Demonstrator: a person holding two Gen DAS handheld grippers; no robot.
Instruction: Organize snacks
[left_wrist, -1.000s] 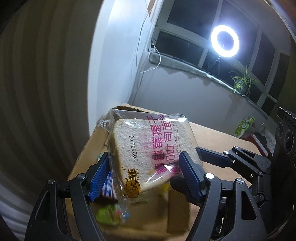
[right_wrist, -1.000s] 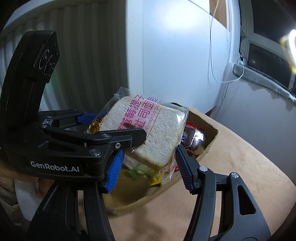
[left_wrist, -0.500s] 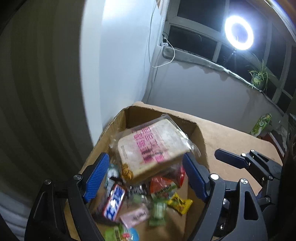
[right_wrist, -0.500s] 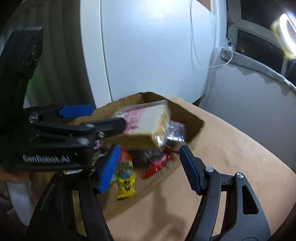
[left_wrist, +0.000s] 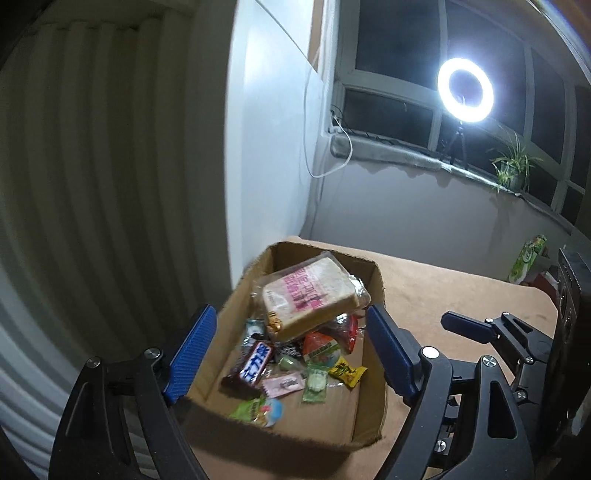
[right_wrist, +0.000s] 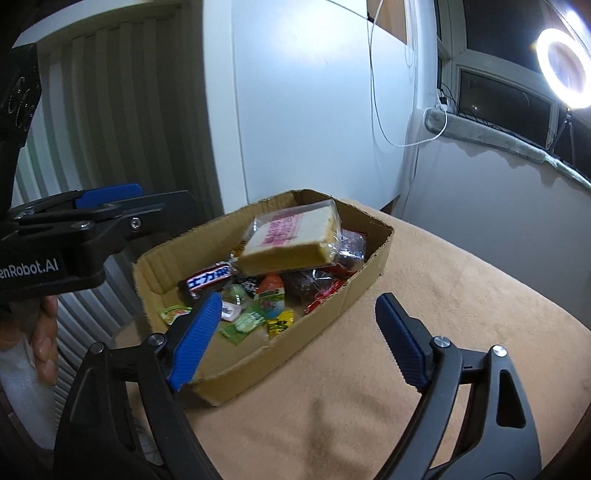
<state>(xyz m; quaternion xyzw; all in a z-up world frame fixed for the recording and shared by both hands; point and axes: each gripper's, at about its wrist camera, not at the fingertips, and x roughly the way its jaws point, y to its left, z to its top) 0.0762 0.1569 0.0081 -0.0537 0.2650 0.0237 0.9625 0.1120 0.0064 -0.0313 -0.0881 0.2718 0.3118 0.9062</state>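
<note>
A wrapped slice of toast (left_wrist: 314, 295) lies tilted on a heap of small snacks inside an open cardboard box (left_wrist: 373, 402) on a tan tabletop (right_wrist: 424, 387). The left gripper (left_wrist: 288, 354) and right gripper (right_wrist: 303, 332) hover near the box, jaws spreading wider with nothing grasped between them.

The black body of the left tongs (right_wrist: 107, 206) carries white lettering, cut by the frame edge, that reads "enRobot.AI"; the dark chocolate bar (right_wrist: 207, 279) in the cardboard box (right_wrist: 373, 251) shows white Chinese characters on a blue band, "士力架" (seen again in the left wrist view (left_wrist: 252, 364)); the bagged toast slice (right_wrist: 291, 240) bears pink Chinese print, too blurred to read; the small candy wrappers carry print too small to make out.
</note>
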